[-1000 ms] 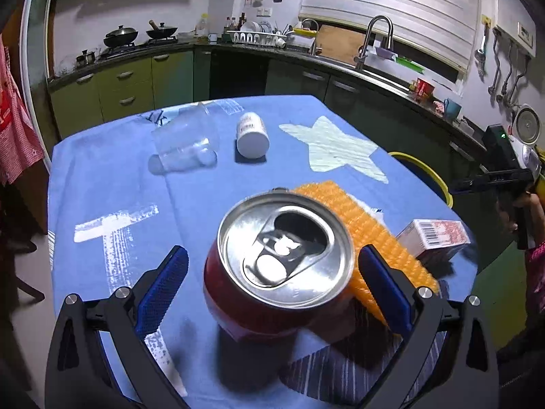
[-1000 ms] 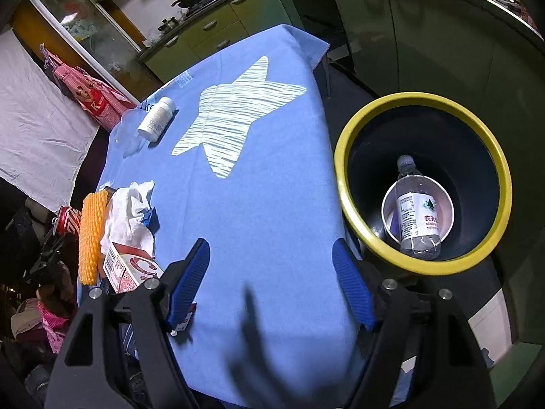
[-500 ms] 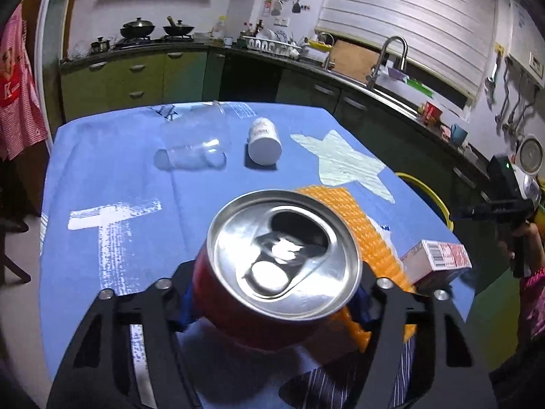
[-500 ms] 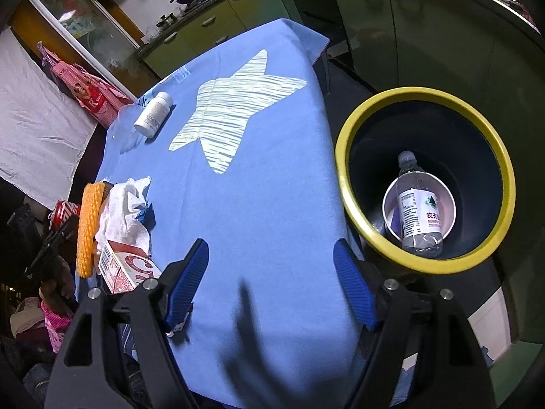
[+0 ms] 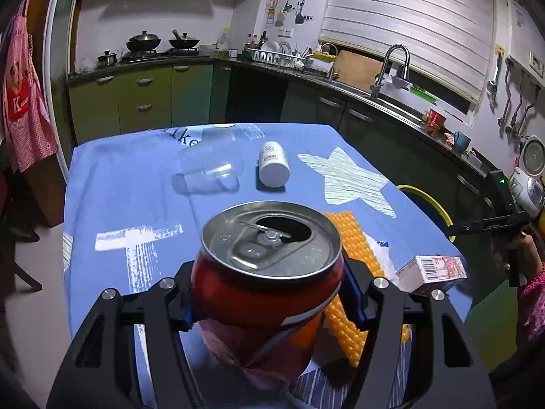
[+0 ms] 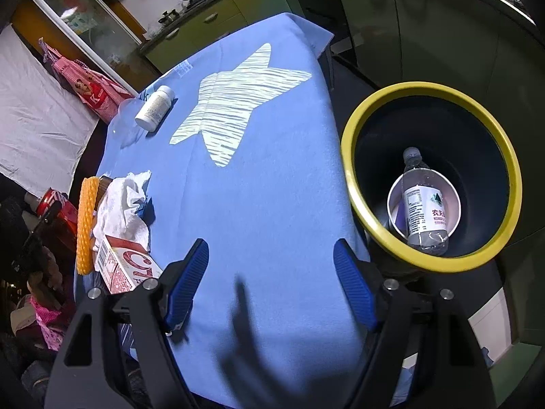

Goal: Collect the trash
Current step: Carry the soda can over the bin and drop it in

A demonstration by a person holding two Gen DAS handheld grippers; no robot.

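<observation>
Left gripper (image 5: 269, 301) pinching can (image 5: 269, 266) to lift it off worktop (image 5: 136, 204) toward bin (image 6: 432, 173); right gripper (image 6: 272, 286) spread, empty, waiting.

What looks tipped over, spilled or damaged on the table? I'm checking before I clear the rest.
Two things lie on their sides on the blue cloth: a clear plastic cup and a white pill bottle beside it. A crumpled tissue sits by the small carton. No spilled liquid shows.

Green kitchen cabinets (image 5: 143, 99) line walls; white blind (image 5: 405, 24) over sink (image 5: 391, 68).
</observation>
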